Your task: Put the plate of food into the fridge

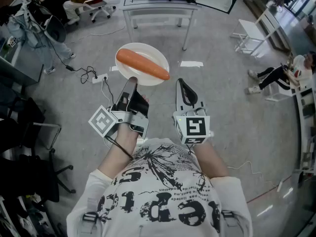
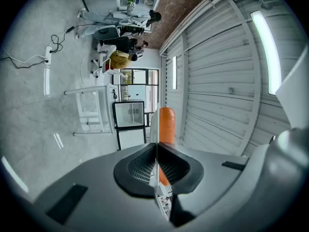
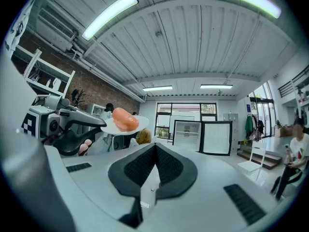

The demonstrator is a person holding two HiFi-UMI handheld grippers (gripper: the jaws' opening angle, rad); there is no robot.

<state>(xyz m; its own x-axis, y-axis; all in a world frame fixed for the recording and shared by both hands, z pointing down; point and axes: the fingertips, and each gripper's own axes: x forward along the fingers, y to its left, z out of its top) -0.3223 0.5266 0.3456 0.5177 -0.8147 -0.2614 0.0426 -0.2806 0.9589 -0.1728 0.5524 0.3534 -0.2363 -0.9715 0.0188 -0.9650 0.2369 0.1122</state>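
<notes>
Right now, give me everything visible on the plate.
The plate is white, round and shallow, with a glossy finish like ceramic or melamine. It is held in the air above the grey floor, roughly level. One long, smooth piece of orange food lies diagonally across it and spans most of its width. The left gripper is shut on the near rim, the only support in view. The right gripper sits beside the plate, not touching it.
</notes>
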